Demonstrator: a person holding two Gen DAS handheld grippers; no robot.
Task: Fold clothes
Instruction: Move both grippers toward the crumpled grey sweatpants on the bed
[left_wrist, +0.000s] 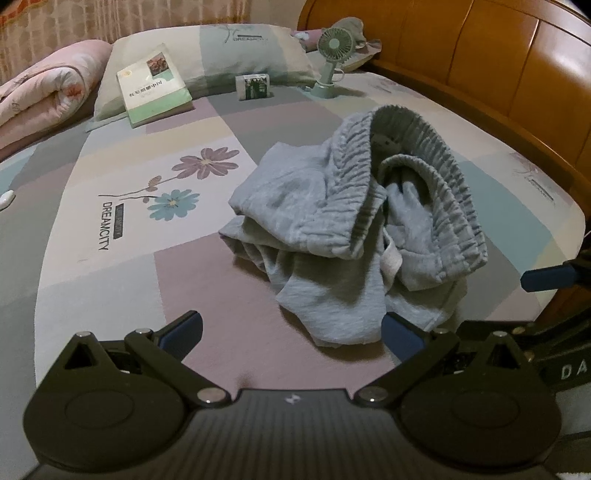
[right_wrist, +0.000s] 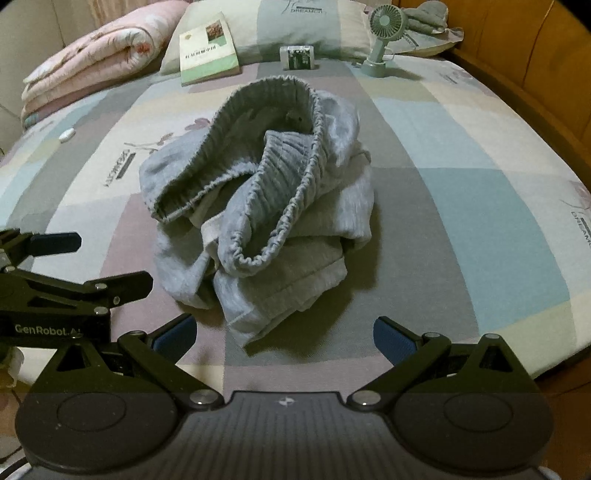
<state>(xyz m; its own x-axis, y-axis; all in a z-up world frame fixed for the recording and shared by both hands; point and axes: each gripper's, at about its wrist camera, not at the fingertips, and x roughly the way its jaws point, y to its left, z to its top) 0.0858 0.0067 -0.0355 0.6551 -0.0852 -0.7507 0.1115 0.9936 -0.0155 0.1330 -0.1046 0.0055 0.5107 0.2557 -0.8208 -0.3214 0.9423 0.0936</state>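
Left claw (left_wrist: 291, 332) and right claw (right_wrist: 284, 334) both spread wide, empty, blue ribbed pads, low over bed's near edge. Just beyond, grey sweatpants (right_wrist: 258, 206) crumpled mid-bed, soft fleece, gathered elastic waistband looped upward; legs buried in heap. Patchwork floral sheet (left_wrist: 110, 206). Far: book (left_wrist: 155, 88), small fan (left_wrist: 332, 59), pillow (left_wrist: 236, 55), wooden headboard (left_wrist: 480, 55).

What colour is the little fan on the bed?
The little fan is pale green, clearest in the right wrist view.

Grey sweatpants (right_wrist: 258, 206) ahead of the blue-padded tongs; pastel patchwork bedsheet (left_wrist: 122, 258) with purple and blue flowers; pink floral quilt (left_wrist: 48, 92); mint-green fan (right_wrist: 384, 26).
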